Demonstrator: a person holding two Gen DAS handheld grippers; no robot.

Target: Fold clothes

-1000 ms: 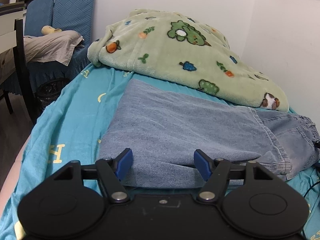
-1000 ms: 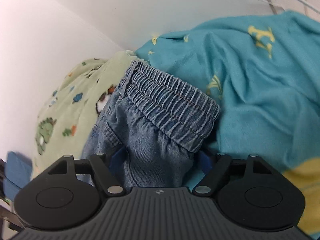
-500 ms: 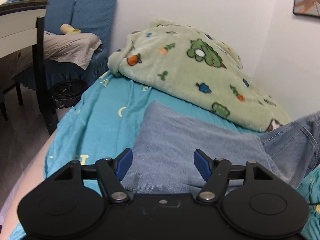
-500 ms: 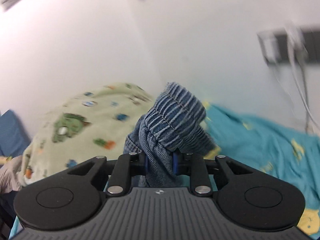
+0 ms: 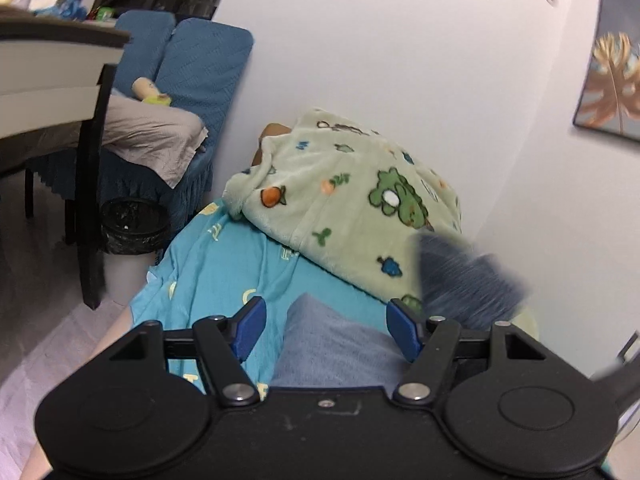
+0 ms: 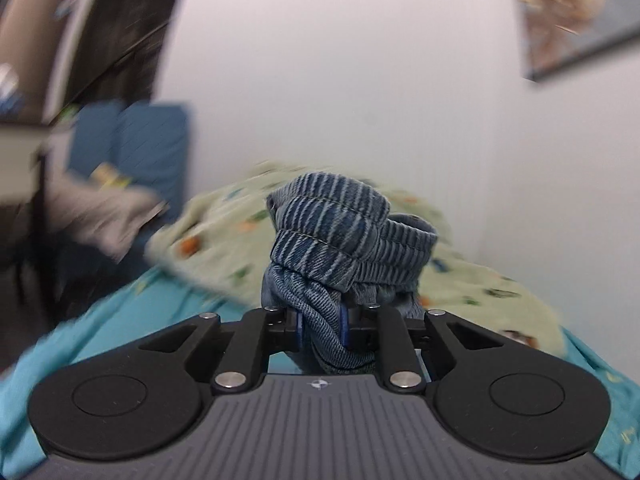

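I have the elastic waistband [image 6: 340, 236] of the jeans [image 5: 336, 352] pinched in my right gripper [image 6: 320, 326], whose fingers are drawn close together with a bunch of denim squeezed between them, and that end is lifted clear of the bed [image 5: 224, 268]. In the left wrist view the same raised end shows as a blurred dark blue shape [image 5: 468, 284] up and to the right of my left gripper [image 5: 326, 330], so the right hand is plainly the nearer one to the waist. My left fingers stand wide apart and hold nothing; the folded pale denim of the legs lies flat on the turquoise sheet directly between and below them, with its near corner pointing away from me toward the green blanket [image 5: 348, 204]. The garment's long axis runs, as I judge it, from that flat leg end under my left hand across to the lifted waist on the right. The coming fold seems to turn on this: I would carry the waist leftward over the leg end, while the left fingers are already placed to pin or catch the lower layer. The right view is smeared, so I cannot tell how much cloth hangs below.
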